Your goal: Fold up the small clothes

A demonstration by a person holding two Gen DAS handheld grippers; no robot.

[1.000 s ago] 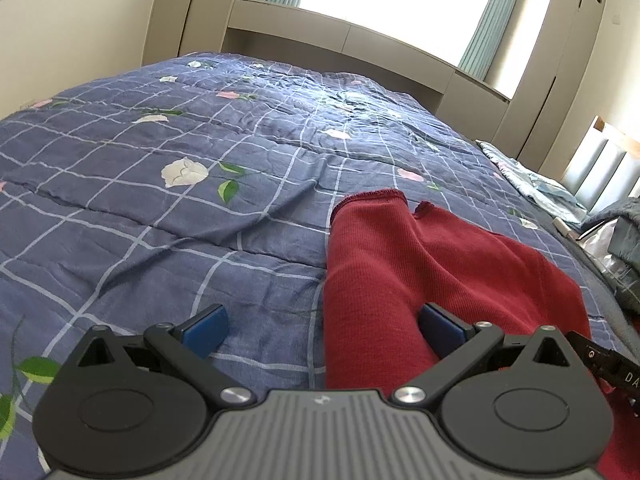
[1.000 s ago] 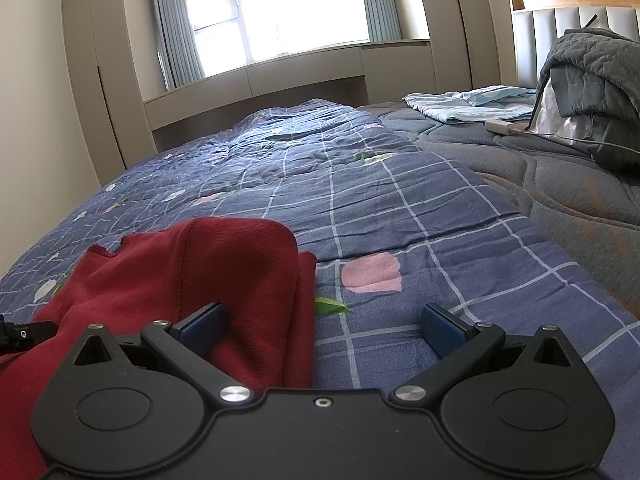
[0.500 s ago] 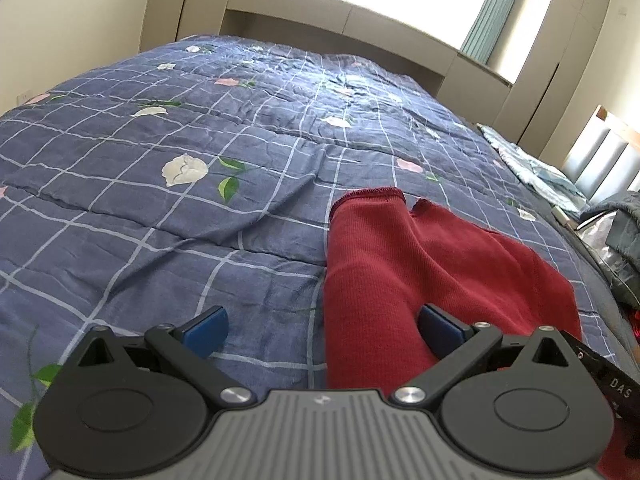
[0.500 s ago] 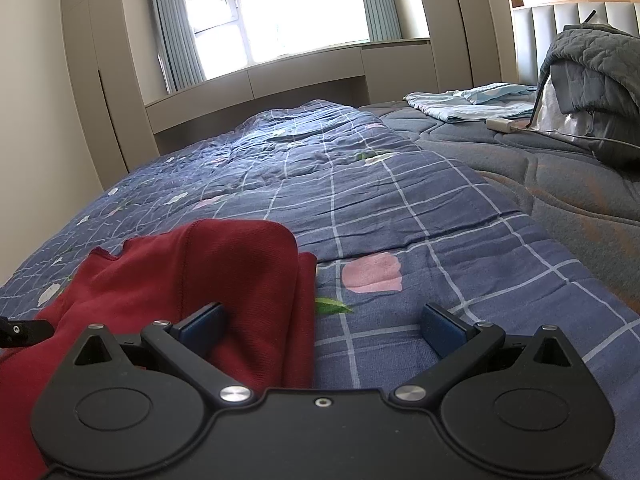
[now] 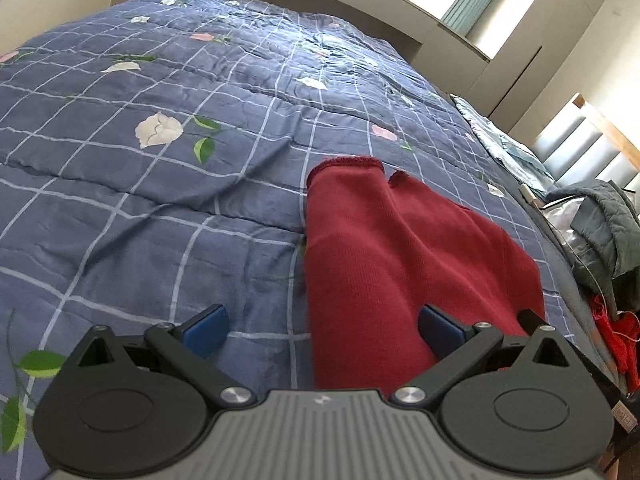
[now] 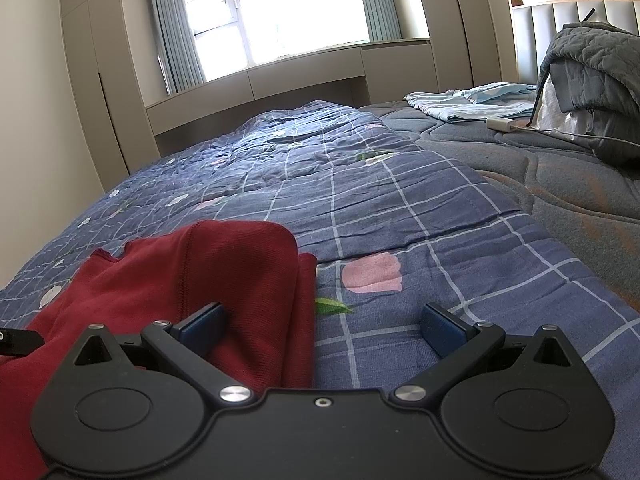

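1. Left gripper (image 5: 323,330): jaws spread wide, nothing between the blue pads; the left pad sits over the quilt, the right pad over the red fabric, lower centre of the left wrist view.
2. Right gripper (image 6: 323,330): jaws spread wide too, nothing gripped; its left pad is over the red fabric, its right pad over bare quilt, lower centre of the right wrist view.
3. Red knit garment (image 5: 400,264): dark red, fine ribbed knit, lies on the quilt at centre-right of the left wrist view, reaching down to the gripper body.
4. A sleeve is folded lengthwise along its left edge, the cuff with a stitched hem pointing up-frame.
5. In the right wrist view the garment (image 6: 224,280) fills the lower left; a folded layer humps up with a visible seam line.
6. Quilt (image 5: 160,200): blue-purple, white grid lines, printed flowers and leaves, mildly wrinkled, covers most of both frames.
7. Grey mattress pad (image 6: 560,184) at right of the right wrist view.
8. Grey quilted bundle (image 6: 592,80) at upper right, against the headboard (image 6: 576,12).
9. Light blue folded cloth (image 6: 468,100) right of centre.
10. Window (image 6: 288,8) with curtains at top centre; beige cabinets on both sides.
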